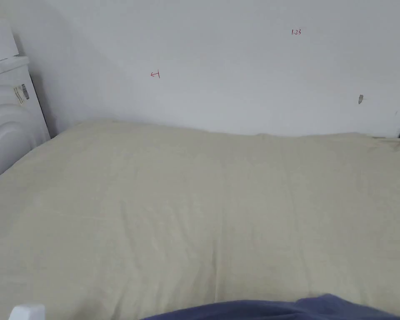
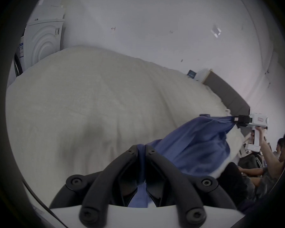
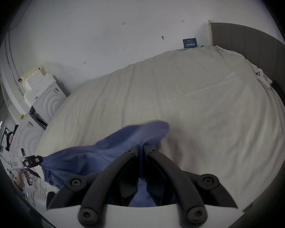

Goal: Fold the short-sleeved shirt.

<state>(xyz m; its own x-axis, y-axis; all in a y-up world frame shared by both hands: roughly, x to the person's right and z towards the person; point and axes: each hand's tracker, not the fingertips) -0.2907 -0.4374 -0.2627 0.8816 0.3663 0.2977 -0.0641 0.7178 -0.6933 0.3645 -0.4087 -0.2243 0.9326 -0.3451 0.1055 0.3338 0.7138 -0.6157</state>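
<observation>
Progress: early, I'd say. No fold made that I can see; the blue shirt (image 2: 192, 142) is off the bed (image 1: 195, 200), strung between my two grippers, not laid flat.
Left to do: by my read, spread it on the bed, then all the folds.
Left gripper (image 2: 141, 146): jaws closed tight on a pinch of blue cloth, fabric runs down between them. In the right gripper view I see it low at the left (image 3: 39, 160), clamped on the shirt's far edge.
Right gripper (image 3: 141, 147): jaws pressed together on the shirt (image 3: 122, 142) too, cloth bunched over the tips. From the left gripper view it sits far right (image 2: 234, 119), gripping the other corner.
Shirt vs grippers: stretched from one to the other, sagging in the middle, hanging at the near edge of the bed. Which part each has (shoulder or hem) I can't tell.
Head view: just a strip of the shirt (image 1: 278, 310) at the bottom edge, the bed beyond it.
Bed: cream cover, smooth enough, against the white wall (image 1: 236, 62).
</observation>
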